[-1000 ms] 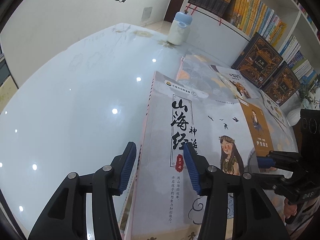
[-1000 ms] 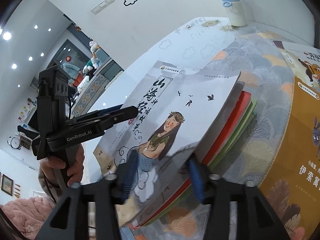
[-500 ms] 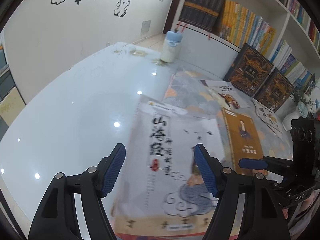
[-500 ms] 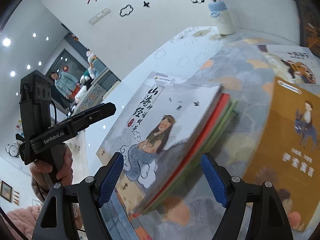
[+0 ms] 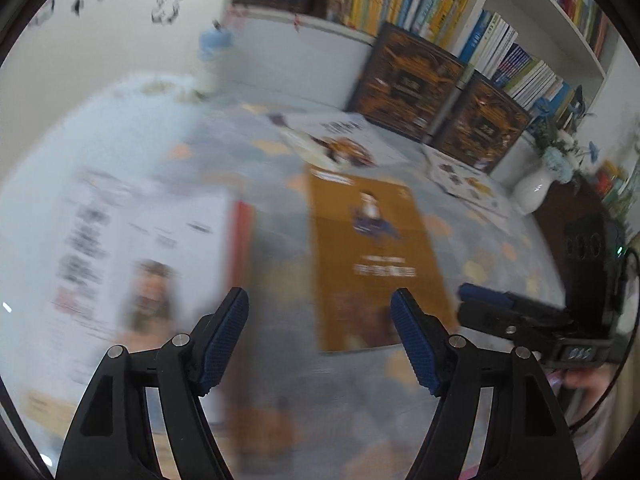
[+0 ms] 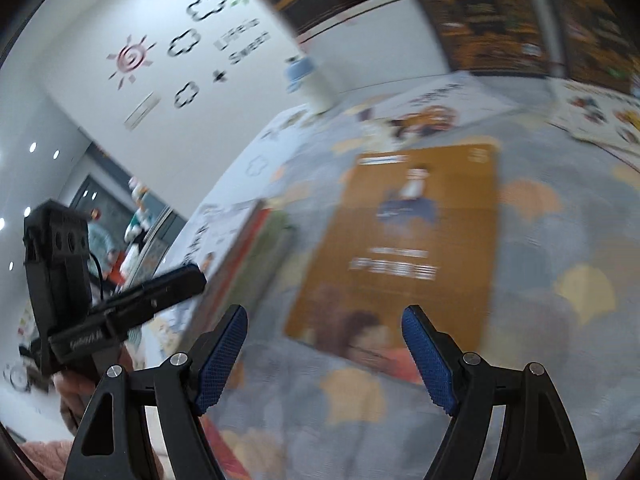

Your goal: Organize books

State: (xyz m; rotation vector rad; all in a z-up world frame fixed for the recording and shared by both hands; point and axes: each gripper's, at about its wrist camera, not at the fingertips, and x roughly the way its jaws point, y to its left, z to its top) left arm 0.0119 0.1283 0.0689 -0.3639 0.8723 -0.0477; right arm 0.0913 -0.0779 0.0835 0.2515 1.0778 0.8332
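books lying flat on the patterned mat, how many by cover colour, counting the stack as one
White-covered stack of books: 1
Mustard-brown covered book with a figure on it: 1
White-covered picture book with an orange animal: 1
White-covered book with small colourful pictures: 1
Total: 4

A second ago both grippers were closed on the white-covered stack of picture books (image 5: 132, 264); since then their jaws have been opening and nothing lies between them. The left gripper (image 5: 320, 336) and right gripper (image 6: 324, 354) have swung off the stack, now at nine o'clock, toward the flat orange-brown paperback book (image 6: 404, 248) at twelve o'clock.
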